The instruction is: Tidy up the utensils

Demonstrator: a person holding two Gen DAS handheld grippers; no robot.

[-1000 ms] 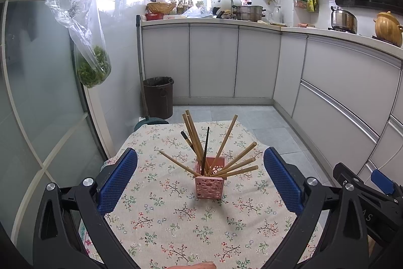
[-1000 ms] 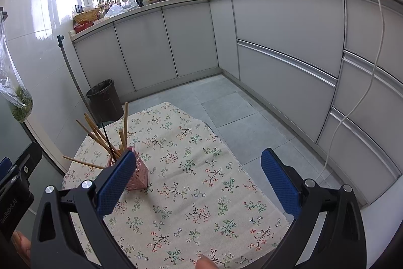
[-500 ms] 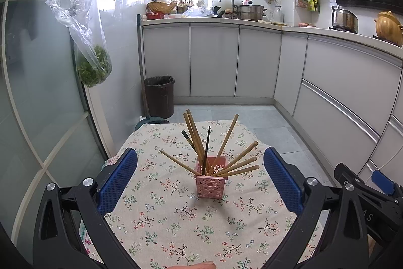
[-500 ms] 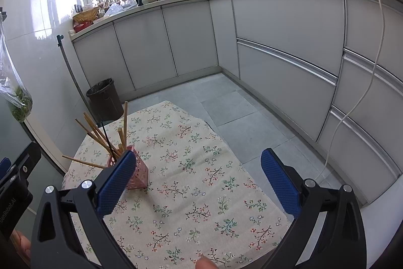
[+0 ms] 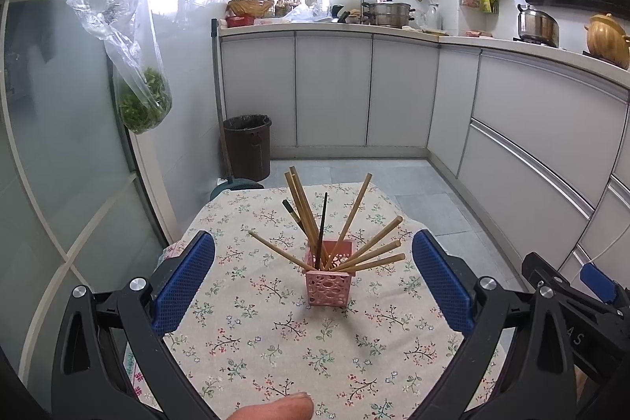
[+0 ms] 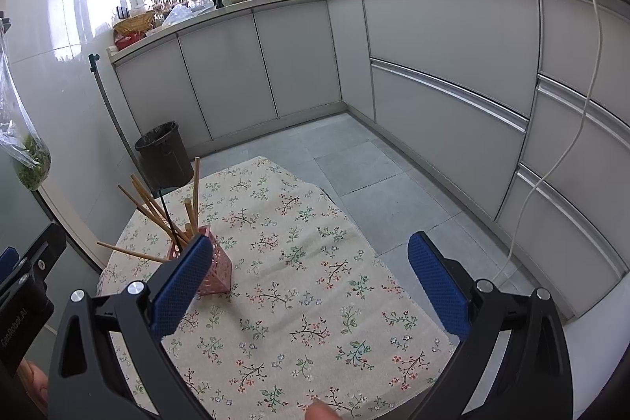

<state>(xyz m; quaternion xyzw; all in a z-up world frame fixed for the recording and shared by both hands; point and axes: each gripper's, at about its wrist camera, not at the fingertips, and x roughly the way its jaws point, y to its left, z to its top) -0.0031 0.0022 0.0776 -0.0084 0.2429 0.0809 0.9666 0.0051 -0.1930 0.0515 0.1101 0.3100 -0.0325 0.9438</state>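
Note:
A pink perforated holder stands upright in the middle of the floral tablecloth. Several wooden chopsticks and one black pair fan out of it. My left gripper is open, its blue pads level with the holder on both sides and apart from it, nothing between them. In the right wrist view the holder sits at the left, partly behind the left blue pad. My right gripper is open over bare tablecloth, holding nothing.
The small table ends close behind the holder, with grey floor tiles beyond. A dark bin stands by the cabinets. A plastic bag of greens hangs on the glass door at the left. The other gripper's body shows at the right.
Both views have drifted very slightly back from the holder. Both grippers stay open and the chopsticks have not moved.

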